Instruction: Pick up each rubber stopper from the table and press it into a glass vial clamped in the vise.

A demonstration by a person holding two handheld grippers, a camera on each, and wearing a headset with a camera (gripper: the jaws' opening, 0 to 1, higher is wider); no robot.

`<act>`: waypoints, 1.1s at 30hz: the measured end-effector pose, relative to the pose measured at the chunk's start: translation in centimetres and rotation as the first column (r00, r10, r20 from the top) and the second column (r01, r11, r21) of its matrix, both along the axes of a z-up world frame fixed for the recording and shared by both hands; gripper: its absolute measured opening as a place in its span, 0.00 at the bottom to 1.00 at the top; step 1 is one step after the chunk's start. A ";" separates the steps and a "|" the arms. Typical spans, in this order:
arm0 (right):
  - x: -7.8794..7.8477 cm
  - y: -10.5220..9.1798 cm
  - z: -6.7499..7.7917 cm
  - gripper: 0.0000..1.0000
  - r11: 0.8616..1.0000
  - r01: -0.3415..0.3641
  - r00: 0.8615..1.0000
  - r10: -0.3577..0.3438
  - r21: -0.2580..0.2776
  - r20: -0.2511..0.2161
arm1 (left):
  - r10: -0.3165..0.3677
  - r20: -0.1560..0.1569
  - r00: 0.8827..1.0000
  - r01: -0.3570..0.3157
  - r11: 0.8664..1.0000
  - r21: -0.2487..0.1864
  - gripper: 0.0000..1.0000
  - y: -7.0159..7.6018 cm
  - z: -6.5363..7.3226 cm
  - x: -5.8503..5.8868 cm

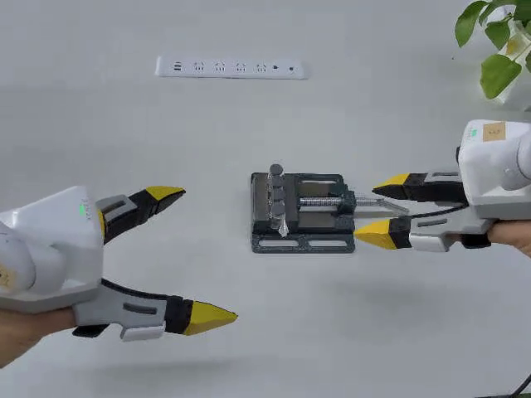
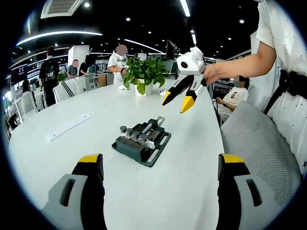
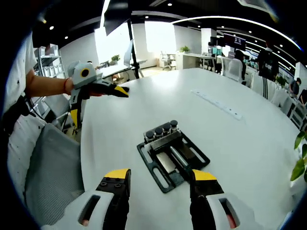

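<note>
- White bench (image 1: 99,149) carries everything; in the two gripper views an open office with ceiling lights, chairs and several people lies behind it.
- The left gripper (image 1: 207,254) has its jaws spread wide, with nothing between them.
- The right gripper (image 1: 366,211) has its jaws parted less wide, and they also hold nothing.
- A dark vise (image 1: 303,213) stands on the bench in front of both pairs of jaws. It is just ahead of the right tips and well apart from the left tips.
- The screw end of the vise points toward the right jaws. In the head view its thin rod reaches in between the two right tips; I cannot tell if it touches them.
- A row of four glass vials (image 1: 277,203) is clamped upright in the vise, at the end far from the right jaws and nearer to the left jaws.
- Each vial carries a dark rubber stopper (image 3: 162,129) on top; how deep they sit is too small to tell.
- A white power strip (image 1: 231,67) lies flat on the bench, beyond the vise and well apart from both jaws.
- A green plant (image 1: 498,41) stands beyond the right jaws, behind the gripper body.
</note>
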State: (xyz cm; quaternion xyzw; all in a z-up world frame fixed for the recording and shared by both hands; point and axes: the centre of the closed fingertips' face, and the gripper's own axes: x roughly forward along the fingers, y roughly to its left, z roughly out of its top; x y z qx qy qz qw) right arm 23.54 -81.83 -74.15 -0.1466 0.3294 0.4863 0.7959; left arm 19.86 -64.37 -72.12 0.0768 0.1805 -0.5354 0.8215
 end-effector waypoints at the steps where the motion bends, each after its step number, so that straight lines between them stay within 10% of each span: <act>1: -0.2 -0.2 0.0 0.49 1.000 0.003 1.000 -0.003 0.011 0.002 | 0.002 0.003 1.000 -0.002 1.000 0.006 0.99 0.1 0.0 0.1; 12: -1.3 -0.6 0.6 0.75 0.985 0.032 0.995 -0.047 0.169 0.088 | 0.030 -0.002 1.000 -0.030 0.999 0.022 0.99 0.0 -0.6 0.5; 33: -2.5 -2.1 0.2 0.85 0.978 0.078 0.992 -0.096 0.191 0.083 | 0.053 -0.038 0.998 -0.051 0.998 0.042 0.99 0.4 -2.2 0.8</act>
